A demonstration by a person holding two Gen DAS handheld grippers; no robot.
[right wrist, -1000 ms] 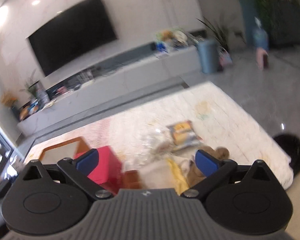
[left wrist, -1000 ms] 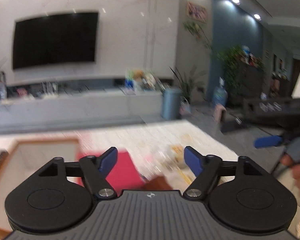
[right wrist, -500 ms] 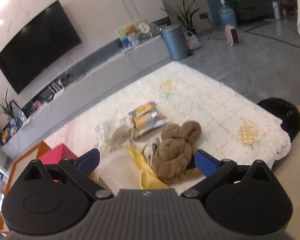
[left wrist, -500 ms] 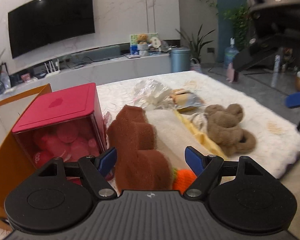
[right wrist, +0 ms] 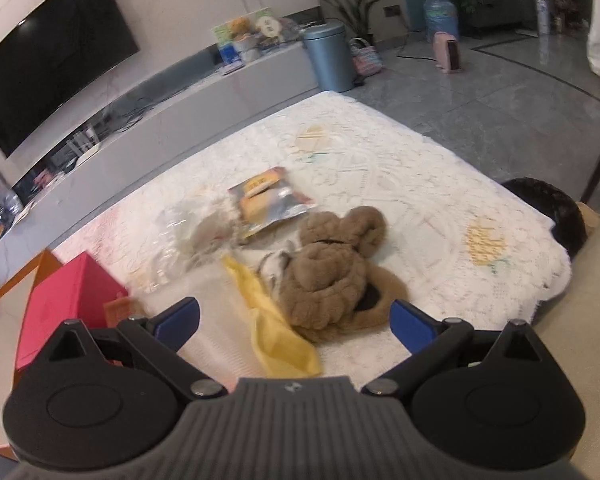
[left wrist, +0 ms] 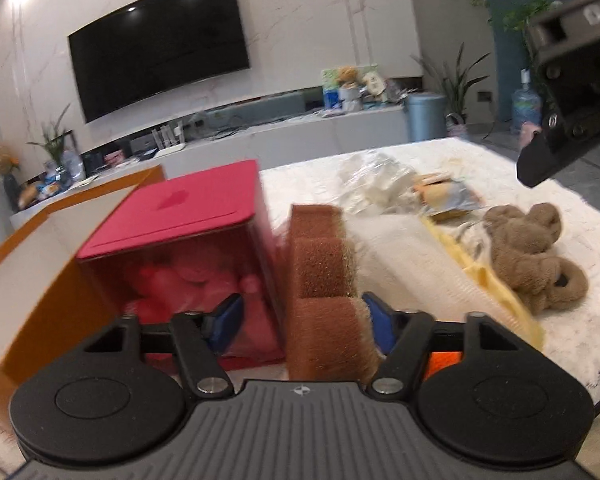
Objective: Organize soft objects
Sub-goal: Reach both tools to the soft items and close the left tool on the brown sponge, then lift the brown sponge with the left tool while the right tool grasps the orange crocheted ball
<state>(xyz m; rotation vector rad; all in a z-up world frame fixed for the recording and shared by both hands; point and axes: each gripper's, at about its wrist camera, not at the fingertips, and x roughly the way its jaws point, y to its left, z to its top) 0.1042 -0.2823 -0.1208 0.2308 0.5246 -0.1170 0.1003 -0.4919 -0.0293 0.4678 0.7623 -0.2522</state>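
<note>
On the white fleecy table cover, as seen standing by:

- Left gripper: low at the near edge, jaws closing. A brown sponge, ridged in three blocks, stands between the blue fingertips. The right-side pad lies against its flank; the left-side pad stands apart from it, in front of the red box. Not yet clamped.
- Right gripper: jaws spread wide, nothing between the pads. It hovers over the brown plush toy, which lies ahead of and between the fingers, untouched. In the left wrist view its dark body shows at upper right.
- Brown sponge: upright, just beside the right wall of the red box; whether they touch I cannot tell.
- Red box: translucent sides, solid red lid, reddish rounded items dimly seen inside. Sits at the left end of the table.
- Orange-rimmed tray or carton: pale inside, left of the red box, against it.
- Yellow cloth: crumpled strip, touching the plush toy's left side, lying on a pale folded towel.
- Snack packet: silver and orange, flat, beyond the plush toy.
- Clear plastic wrap: crumpled, left of the packet.
- Small orange item: mostly hidden behind the left gripper's right arm; kind not identifiable.
</note>
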